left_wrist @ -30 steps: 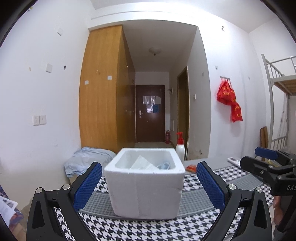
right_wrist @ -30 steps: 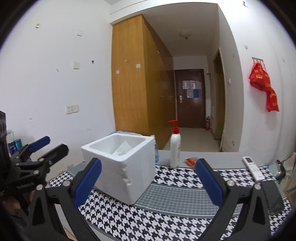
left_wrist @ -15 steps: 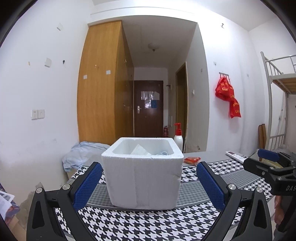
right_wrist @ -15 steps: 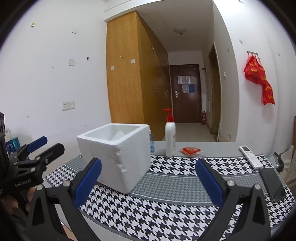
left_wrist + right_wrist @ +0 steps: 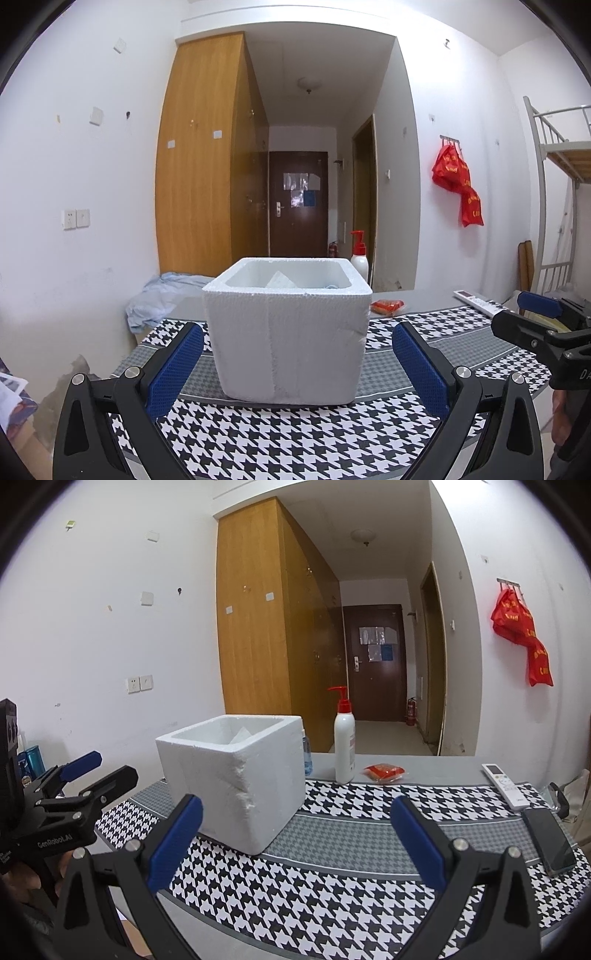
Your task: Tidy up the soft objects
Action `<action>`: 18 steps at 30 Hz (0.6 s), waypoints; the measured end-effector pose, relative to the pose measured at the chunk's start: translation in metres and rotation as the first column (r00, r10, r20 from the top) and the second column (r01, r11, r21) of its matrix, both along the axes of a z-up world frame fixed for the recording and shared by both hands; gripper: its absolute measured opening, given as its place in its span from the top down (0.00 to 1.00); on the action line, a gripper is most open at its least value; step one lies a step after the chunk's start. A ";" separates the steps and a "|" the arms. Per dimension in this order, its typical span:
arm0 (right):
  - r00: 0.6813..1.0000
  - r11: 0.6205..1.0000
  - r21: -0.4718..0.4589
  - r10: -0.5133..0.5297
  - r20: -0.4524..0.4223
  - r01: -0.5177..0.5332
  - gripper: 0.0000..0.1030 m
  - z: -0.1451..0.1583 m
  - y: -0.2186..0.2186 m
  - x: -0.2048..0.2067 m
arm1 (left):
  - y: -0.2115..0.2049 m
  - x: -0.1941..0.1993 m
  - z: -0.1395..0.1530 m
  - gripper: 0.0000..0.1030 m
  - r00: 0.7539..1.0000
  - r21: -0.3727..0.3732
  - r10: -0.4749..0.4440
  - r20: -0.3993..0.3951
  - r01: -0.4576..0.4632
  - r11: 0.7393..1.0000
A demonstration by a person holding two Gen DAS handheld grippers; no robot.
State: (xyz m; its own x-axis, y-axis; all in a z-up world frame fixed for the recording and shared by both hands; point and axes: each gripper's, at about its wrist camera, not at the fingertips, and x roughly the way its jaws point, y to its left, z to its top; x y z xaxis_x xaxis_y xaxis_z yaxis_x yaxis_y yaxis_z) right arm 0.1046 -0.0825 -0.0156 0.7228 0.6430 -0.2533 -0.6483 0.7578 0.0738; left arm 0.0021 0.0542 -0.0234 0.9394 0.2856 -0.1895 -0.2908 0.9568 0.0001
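A white foam box (image 5: 286, 332) stands upright on a black-and-white houndstooth cloth (image 5: 332, 897) that covers the table (image 5: 424, 766). The box is open at the top; pale folded material and a bluish item (image 5: 330, 286) lie inside, too little shown to identify. The left gripper (image 5: 295, 363) hangs directly in front of the near wall of the box, its blue-padded fingers (image 5: 173, 365) spread wide with the box framed between them, apart from it, and nothing held. The right gripper (image 5: 295, 843) hangs to the right of the box over the bare cloth, its fingers (image 5: 417, 838) spread equally wide and also holding nothing. Each gripper appears at the edge of the other's view. Behind the box, at the far edge of the cloth, a white pump bottle (image 5: 344, 746) with a red top stands upright; a clear water bottle (image 5: 308, 755) stands just beside the far right corner of the box. A small red packet (image 5: 384, 771) lies on the grey tabletop right of the pump bottle. Farther right, a white remote control (image 5: 504, 784) and a dark phone (image 5: 550, 840) lie flat near the right edge. A light blue cloth bundle (image 5: 162, 295) lies heaped beyond the table at the far left, against the wall. Red bags (image 5: 458, 184) hang from a hook on the right wall.
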 end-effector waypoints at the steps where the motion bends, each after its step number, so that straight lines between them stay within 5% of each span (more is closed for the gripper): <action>1: 1.000 1.000 -0.002 0.002 0.001 -0.002 0.00 0.000 0.000 0.000 | 0.000 0.000 0.000 0.01 1.000 0.000 0.003 -0.001 -0.003 1.000; 18: 1.000 1.000 0.003 0.002 -0.022 -0.002 0.00 -0.005 -0.003 0.001 | -0.004 -0.003 -0.005 0.01 1.000 0.005 0.002 -0.006 -0.002 1.000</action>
